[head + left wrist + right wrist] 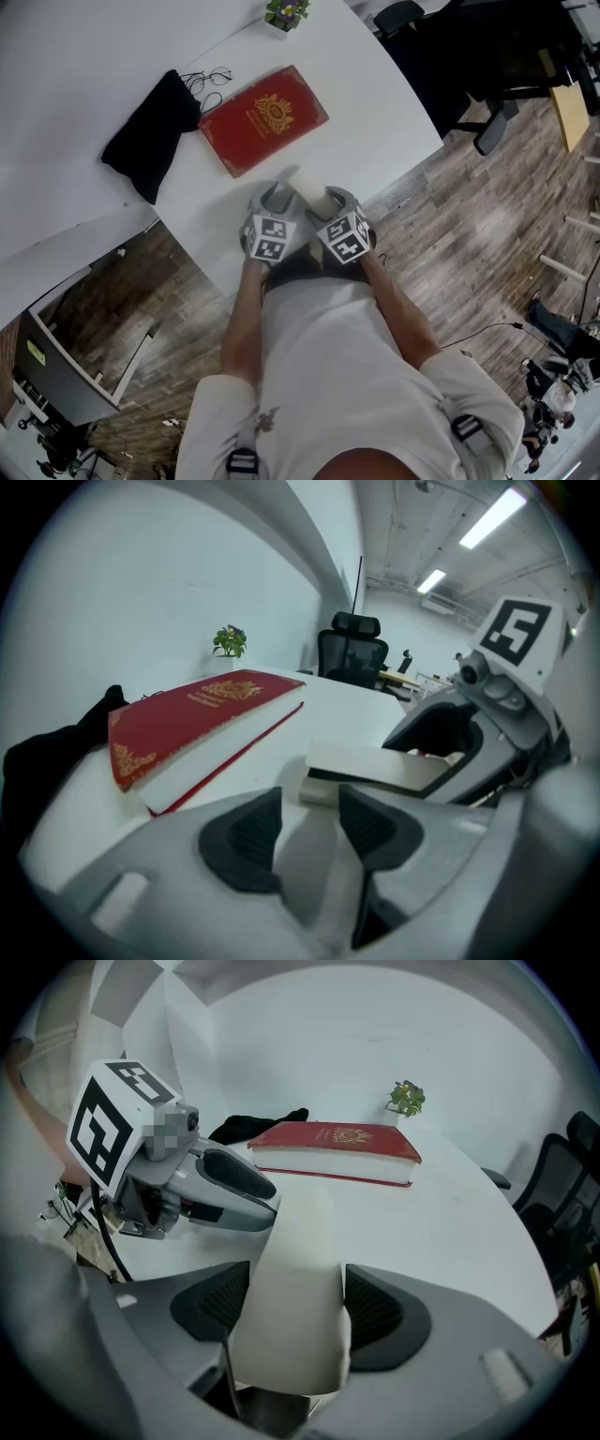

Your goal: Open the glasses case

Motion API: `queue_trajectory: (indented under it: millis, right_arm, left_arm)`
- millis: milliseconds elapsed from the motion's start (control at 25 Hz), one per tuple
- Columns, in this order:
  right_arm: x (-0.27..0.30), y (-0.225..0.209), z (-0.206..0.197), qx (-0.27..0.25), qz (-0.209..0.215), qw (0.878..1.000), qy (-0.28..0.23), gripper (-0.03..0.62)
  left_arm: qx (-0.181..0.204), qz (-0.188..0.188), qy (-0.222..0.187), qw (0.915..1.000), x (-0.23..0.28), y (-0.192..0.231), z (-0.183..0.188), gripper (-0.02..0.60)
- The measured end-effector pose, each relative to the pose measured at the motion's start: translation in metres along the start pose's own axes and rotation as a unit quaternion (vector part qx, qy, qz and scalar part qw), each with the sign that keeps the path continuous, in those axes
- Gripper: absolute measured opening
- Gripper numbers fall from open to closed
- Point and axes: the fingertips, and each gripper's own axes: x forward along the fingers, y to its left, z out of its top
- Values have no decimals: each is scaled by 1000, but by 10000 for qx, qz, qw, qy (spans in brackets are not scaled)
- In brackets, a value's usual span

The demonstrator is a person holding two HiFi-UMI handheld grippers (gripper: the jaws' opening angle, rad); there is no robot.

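The white glasses case [302, 184] is held just above the white table [375, 103] near its front edge, between both grippers. My right gripper [330, 197] is shut on the case body [295, 1269], which fills the gap between its pads. My left gripper [277, 194] comes in from the left with its jaws nearly together, and a thin pale flap runs between them from the case's near end [319, 785]. In the left gripper view the case [375, 766] shows a dark gap under its top panel. The left gripper's fingers [234, 1180] touch the case's left side.
A red book [262, 119] lies just beyond the case. A black pouch [155, 131] and a pair of glasses [208, 82] sit to its left. A small potted plant [286, 13] stands at the far edge. Office chairs [487, 56] stand right of the table.
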Motion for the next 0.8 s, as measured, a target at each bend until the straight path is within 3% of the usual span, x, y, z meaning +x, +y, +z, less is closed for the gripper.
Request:
queue_trajectory:
  millis: [800]
  right_arm:
    - [-14, -5, 8, 30, -80, 9997, -212, 273]
  left_arm:
    - [-69, 42, -44, 10000, 1, 1, -1, 192]
